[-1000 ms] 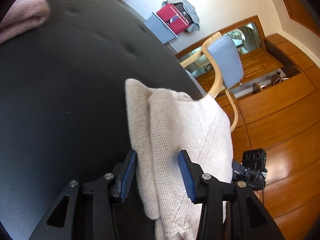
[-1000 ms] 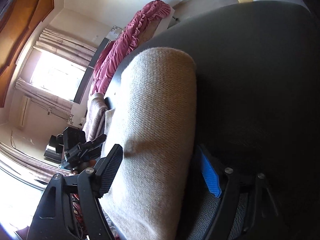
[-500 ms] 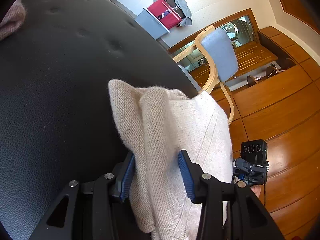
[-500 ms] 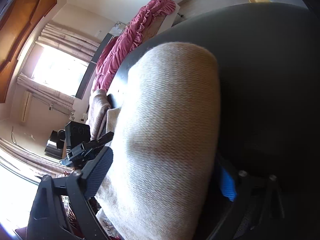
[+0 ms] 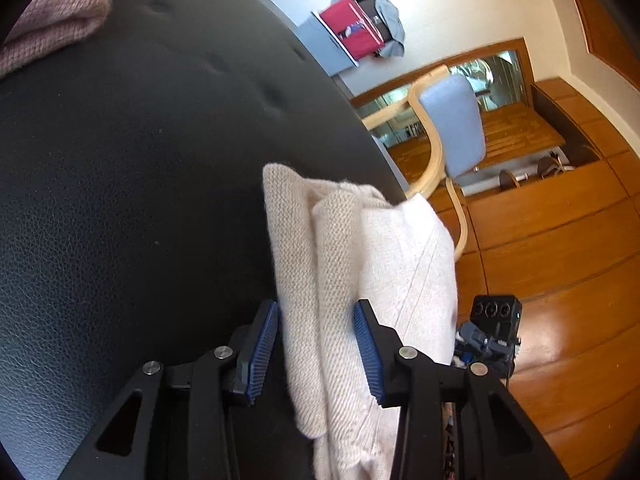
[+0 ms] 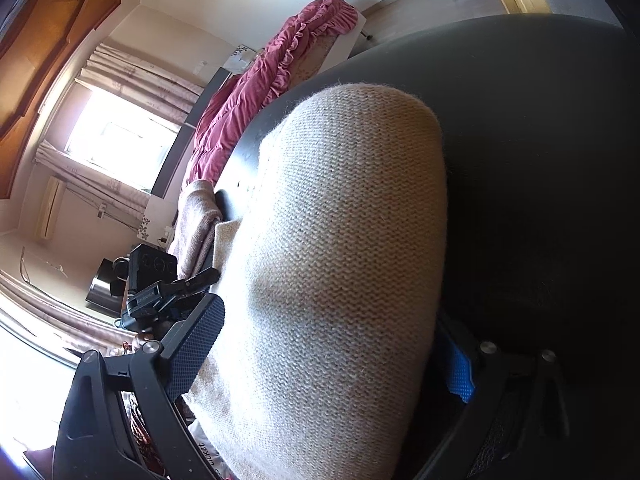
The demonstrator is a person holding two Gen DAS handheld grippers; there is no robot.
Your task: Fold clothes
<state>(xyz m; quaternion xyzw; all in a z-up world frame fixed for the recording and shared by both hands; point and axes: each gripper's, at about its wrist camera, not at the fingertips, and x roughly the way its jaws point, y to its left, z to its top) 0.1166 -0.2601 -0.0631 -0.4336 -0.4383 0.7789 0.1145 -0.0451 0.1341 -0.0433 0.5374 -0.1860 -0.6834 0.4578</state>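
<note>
Cream knit, the sweater, lay bundled in several thick layers near the edge of the black leather surface, partly hanging over that edge. Judged well along: the garment was already doubled into a compact roll, its rounded fold facing the right wrist camera. Left to do, as I read it: settle and square the bundle, and perhaps stack it by the pink knit piece lying well apart at the far corner.

Left gripper: jaws had just been closing, with a folded ridge of the sweater between them; the blue pads stood just beside the cloth, and I could not see them pressing it. Counted as not yet gripping.

Right gripper: jaws had just been opening to their widest, straddling the fat roll. The left pad sat clear beside the knit; the far pad was mostly hidden behind it. No clamp seen.

Containers: an open red suitcase stood by the wall with a grey garment draped on it; contents too small to tell. Nothing from the task lay in it.
</note>
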